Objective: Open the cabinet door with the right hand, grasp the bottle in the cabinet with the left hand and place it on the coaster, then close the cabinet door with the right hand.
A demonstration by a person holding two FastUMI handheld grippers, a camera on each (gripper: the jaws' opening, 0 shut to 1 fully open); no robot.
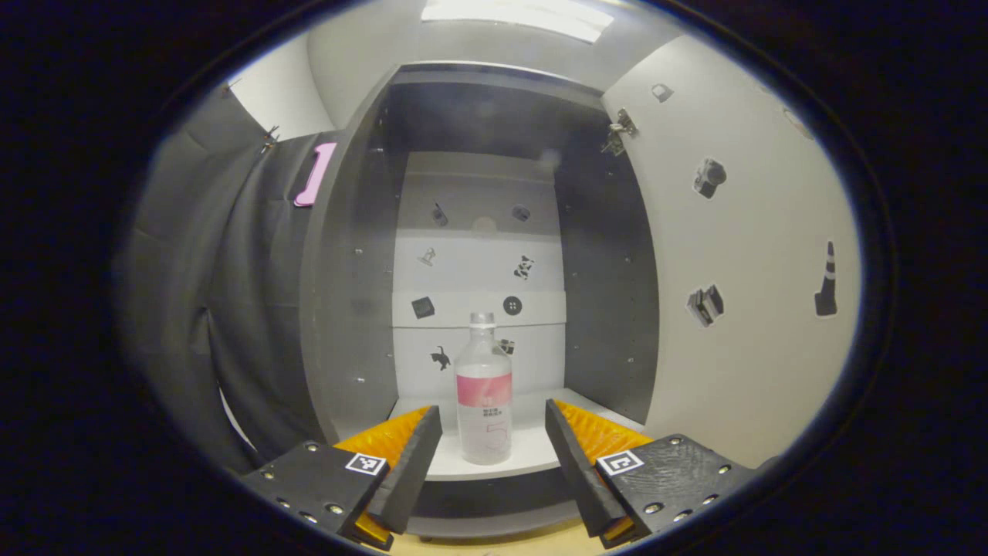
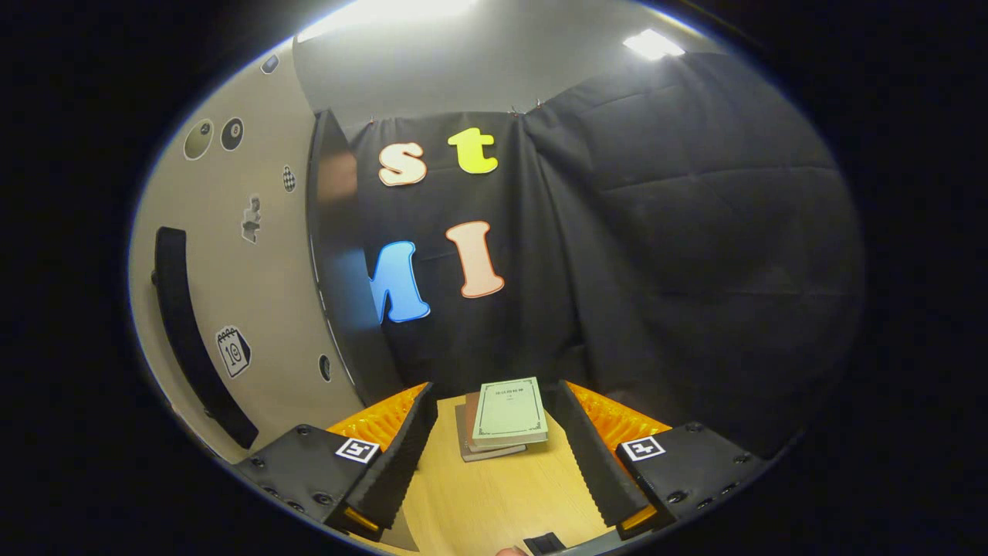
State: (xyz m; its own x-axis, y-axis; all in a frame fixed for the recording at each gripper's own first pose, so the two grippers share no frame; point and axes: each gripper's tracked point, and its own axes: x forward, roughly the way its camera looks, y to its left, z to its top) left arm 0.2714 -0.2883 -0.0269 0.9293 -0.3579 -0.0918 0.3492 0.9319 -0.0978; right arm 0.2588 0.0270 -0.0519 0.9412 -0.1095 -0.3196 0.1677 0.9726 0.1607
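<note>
Cabinet standing open, bottle not yet gripped.

I am holding the left gripper with jaws apart, facing the bottle, which is standing upright near the shelf front edge with open room on both sides. I am keeping the right gripper jaws apart over the table, beside the opened door, books lying ahead.

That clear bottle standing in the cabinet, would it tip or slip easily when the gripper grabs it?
The bottle is tall and narrow, standing upright on the shelf, so a sideways nudge could probably tip it. It looks like clear, smooth plastic, so it may be somewhat slippery and give under a squeeze. How full it is cannot be told, so neither can its weight.
</note>
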